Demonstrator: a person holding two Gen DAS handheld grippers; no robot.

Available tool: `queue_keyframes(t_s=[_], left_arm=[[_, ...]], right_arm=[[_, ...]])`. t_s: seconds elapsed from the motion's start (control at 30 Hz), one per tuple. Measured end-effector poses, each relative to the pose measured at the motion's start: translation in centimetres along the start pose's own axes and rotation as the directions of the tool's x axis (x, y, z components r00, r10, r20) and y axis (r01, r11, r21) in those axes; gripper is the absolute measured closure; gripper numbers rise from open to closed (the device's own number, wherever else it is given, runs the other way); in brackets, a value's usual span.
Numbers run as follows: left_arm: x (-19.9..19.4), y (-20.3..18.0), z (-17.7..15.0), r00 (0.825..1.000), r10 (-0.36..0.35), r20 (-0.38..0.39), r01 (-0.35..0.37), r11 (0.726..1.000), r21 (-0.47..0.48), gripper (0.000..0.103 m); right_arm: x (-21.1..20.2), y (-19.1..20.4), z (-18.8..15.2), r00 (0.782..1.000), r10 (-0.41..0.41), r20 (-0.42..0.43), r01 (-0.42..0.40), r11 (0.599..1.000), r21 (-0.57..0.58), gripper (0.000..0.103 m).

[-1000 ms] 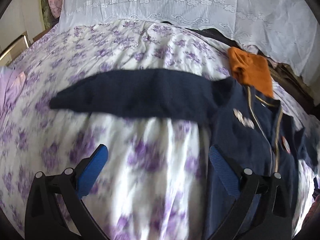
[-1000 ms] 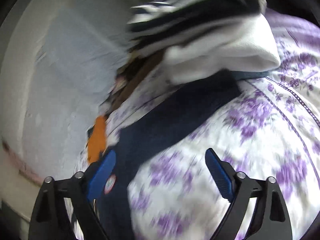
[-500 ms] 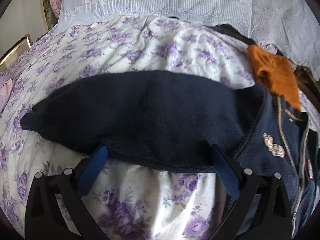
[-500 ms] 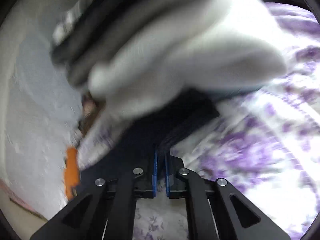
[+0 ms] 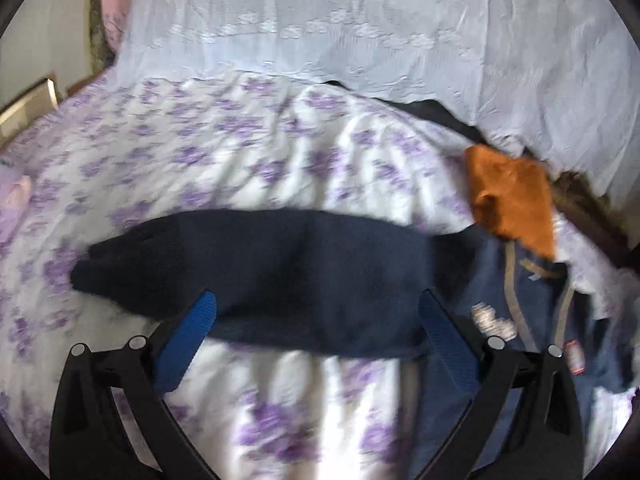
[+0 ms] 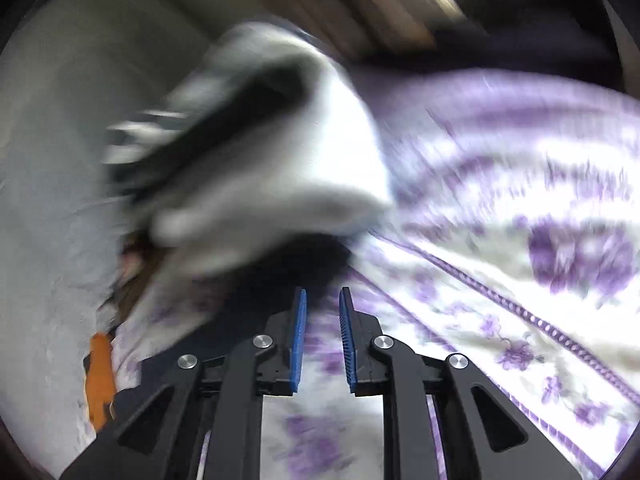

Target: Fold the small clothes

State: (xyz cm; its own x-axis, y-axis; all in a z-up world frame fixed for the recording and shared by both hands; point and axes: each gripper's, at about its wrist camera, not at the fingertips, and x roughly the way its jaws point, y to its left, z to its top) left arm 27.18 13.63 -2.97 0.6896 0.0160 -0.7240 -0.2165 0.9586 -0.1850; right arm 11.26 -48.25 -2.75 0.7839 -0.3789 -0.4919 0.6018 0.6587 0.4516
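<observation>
Evidently the sleeve-folding step is at hand: the navy jacket (image 5: 532, 320) lies spread on the floral bed (image 5: 248, 152), its left sleeve (image 5: 256, 276) stretched out flat between the wide-apart fingers of the left gripper (image 5: 316, 322), which grasps nothing. The right gripper (image 6: 323, 332) has just been opening — its jaws stand narrowly parted with no cloth between them, near the other sleeve. Next, I judge, a sleeve must be pinched and carried over the body. An orange garment (image 5: 512, 204) and a blurred stack of folded clothes (image 6: 256, 152) lie nearby; a white lace drape (image 5: 360, 20) hangs behind.

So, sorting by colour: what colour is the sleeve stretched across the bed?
Dark navy sleeve; clearest in the left wrist view.
</observation>
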Motion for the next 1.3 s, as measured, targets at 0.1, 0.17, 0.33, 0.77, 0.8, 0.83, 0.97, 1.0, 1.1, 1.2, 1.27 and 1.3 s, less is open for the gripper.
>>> queue_keyframes(t_s=[0.1, 0.17, 0.33, 0.77, 0.8, 0.83, 0.97, 1.0, 1.1, 1.2, 1.27, 1.3], left_arm=[[1.8, -2.7, 0.7, 0.999, -0.017, -0.051, 0.021, 0.997, 0.074, 0.004], [3.8, -5.2, 0.7, 0.997, 0.028, -0.067, -0.016, 0.982, 0.187, 0.004], [9.6, -3.7, 0.0, 0.967, 0.230, -0.113, -0.204, 0.957, 0.205, 0.004], [7.7, -13.4, 0.7, 0.990, 0.140, 0.004, -0.128, 0.898, 0.420, 0.004], [8.4, -14.1, 0.3, 0.988, 0.152, 0.007, -0.139, 0.884, 0.446, 0.004], [9.8, -15.0, -0.2, 0.984, 0.176, 0.000, -0.156, 0.869, 0.471, 0.004], [11.9, -13.2, -0.6, 0.989, 0.138, -0.060, -0.101, 0.902, 0.420, 0.004], [11.9, -12.7, -0.3, 0.990, 0.114, -0.080, -0.073, 0.912, 0.404, 0.004], [10.0, -11.5, -0.9, 0.993, 0.095, -0.069, -0.062, 0.926, 0.373, 0.004], [6.0, -11.1, -3.8, 0.998, 0.023, -0.066, 0.007, 0.909, 0.418, 0.004], [3.9, -10.9, -6.3, 0.997, -0.016, -0.080, 0.050, 0.892, 0.449, 0.004], [3.1, -11.0, -8.1, 0.995, -0.011, -0.098, 0.058, 0.874, 0.482, 0.004]], right_arm=[[1.4, 9.4, -2.4, 0.987, 0.124, -0.104, -0.149, 0.944, -0.295, 0.044], [4.1, 15.2, -5.5, 0.949, 0.168, -0.267, -0.271, 0.867, -0.419, 0.044], [10.3, 17.8, -10.7, 0.912, -0.010, -0.410, -0.238, 0.800, -0.551, 0.041], [12.0, 22.9, -11.3, 0.912, 0.015, -0.410, -0.271, 0.772, -0.575, 0.039], [12.9, 22.9, -12.3, 0.896, -0.026, -0.443, -0.266, 0.767, -0.584, 0.034], [14.2, 22.6, -13.1, 0.878, -0.054, -0.476, -0.268, 0.768, -0.582, 0.030], [13.4, 22.3, -12.8, 0.889, -0.016, -0.458, -0.287, 0.759, -0.584, 0.026], [12.8, 22.1, -12.5, 0.895, 0.000, -0.447, -0.288, 0.764, -0.577, 0.027], [8.4, 21.3, -11.7, 0.903, 0.062, -0.425, -0.316, 0.765, -0.562, 0.026], [3.1, 21.1, -12.9, 0.883, 0.129, -0.451, -0.406, 0.691, -0.598, 0.022], [1.1, 21.0, -15.1, 0.853, 0.132, -0.504, -0.461, 0.641, -0.613, 0.020], [0.5, 20.8, -16.4, 0.839, 0.118, -0.531, -0.481, 0.618, -0.622, 0.020]])
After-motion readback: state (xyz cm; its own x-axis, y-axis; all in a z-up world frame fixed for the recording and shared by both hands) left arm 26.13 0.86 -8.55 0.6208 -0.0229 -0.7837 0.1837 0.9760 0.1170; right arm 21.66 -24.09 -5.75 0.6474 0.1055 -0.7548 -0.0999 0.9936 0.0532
